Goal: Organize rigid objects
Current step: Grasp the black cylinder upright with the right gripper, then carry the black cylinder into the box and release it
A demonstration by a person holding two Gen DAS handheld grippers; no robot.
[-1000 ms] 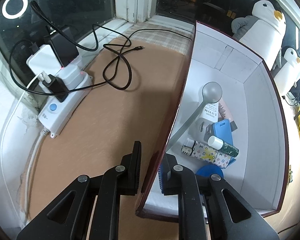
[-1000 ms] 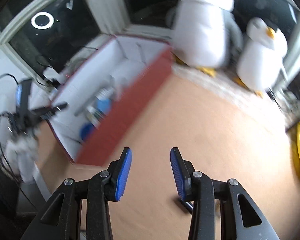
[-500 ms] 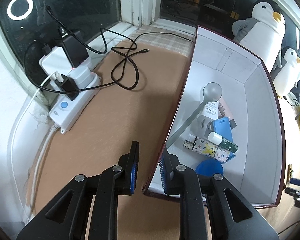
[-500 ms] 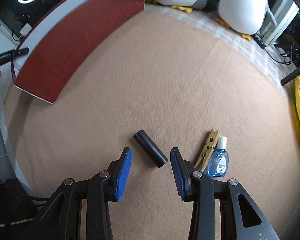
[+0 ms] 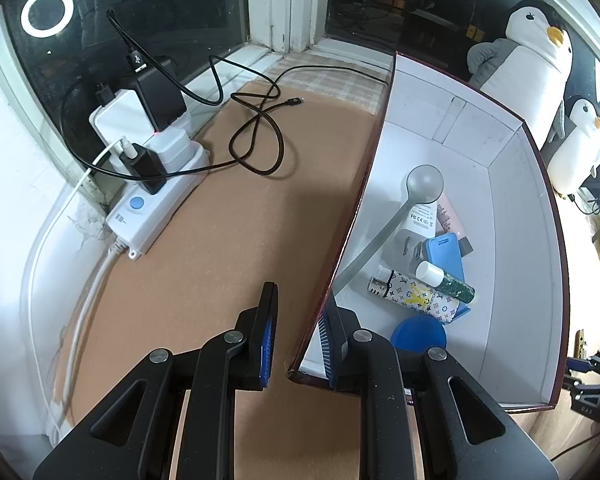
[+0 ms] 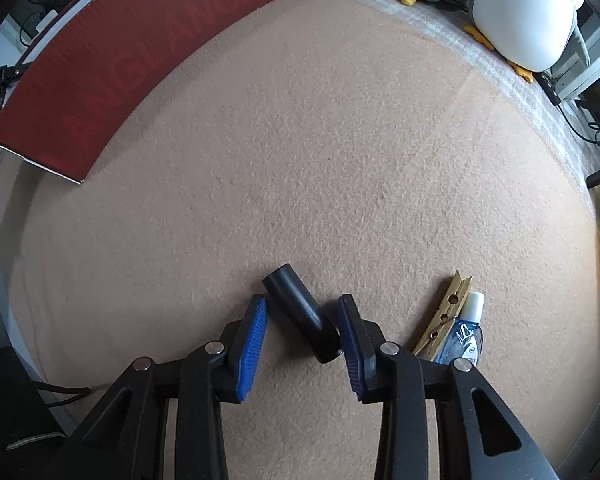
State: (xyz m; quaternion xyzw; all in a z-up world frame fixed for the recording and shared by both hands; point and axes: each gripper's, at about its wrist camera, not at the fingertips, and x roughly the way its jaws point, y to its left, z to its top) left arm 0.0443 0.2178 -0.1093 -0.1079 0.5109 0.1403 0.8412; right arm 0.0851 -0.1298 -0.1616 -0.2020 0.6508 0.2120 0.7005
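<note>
Closing around the black tube (image 6: 302,314), right gripper (image 6: 302,338) jaws prepare its pickup; left gripper (image 5: 296,338) jaws clamp the box (image 5: 360,216) wall, steadying it.

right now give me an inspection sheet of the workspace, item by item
surface: tan felt mat.
job's things: black cylinder lying on mat; box holds spoon, bottles, blue lid.
clutter: wooden clothespin beside small blue bottle.
grippers: left gripper astride the box wall, nearly shut; right gripper closing around the cylinder.
cables: black cable looped by power strip.
surroundings: window, plush penguins.
</note>
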